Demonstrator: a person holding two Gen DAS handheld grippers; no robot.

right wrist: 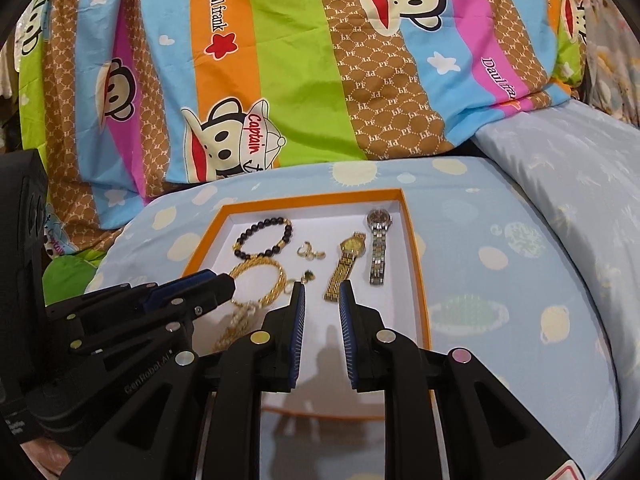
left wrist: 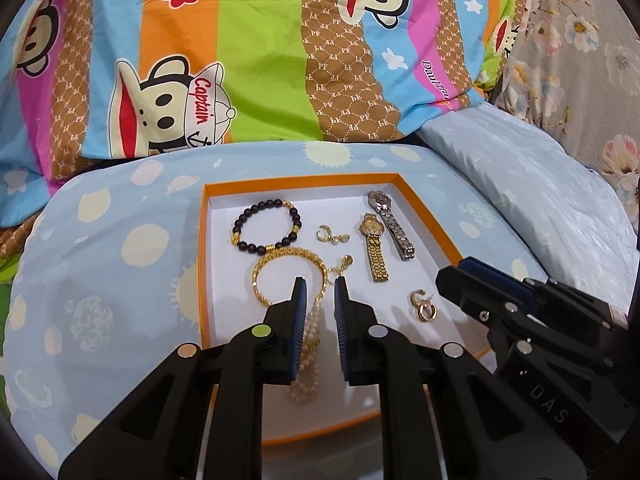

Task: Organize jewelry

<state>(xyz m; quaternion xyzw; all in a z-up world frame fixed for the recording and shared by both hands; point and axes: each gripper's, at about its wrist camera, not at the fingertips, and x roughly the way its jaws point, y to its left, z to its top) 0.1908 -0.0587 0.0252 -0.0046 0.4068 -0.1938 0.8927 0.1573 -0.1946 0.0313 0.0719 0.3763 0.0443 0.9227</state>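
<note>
An orange-rimmed white tray holds a black bead bracelet, a gold chain bracelet, a gold watch, a silver watch, small gold earrings and gold hoops. A pearl strand lies on the tray floor under my left gripper. That gripper is shut to a narrow gap and grips nothing. My right gripper hovers over the tray's near right part, also shut and empty. The gold watch lies just beyond its tips.
The tray rests on a light blue pillow printed with suns and planets. A bright striped cartoon blanket rises behind it. A plain pale blue pillow lies to the right. The two grippers sit close side by side over the tray.
</note>
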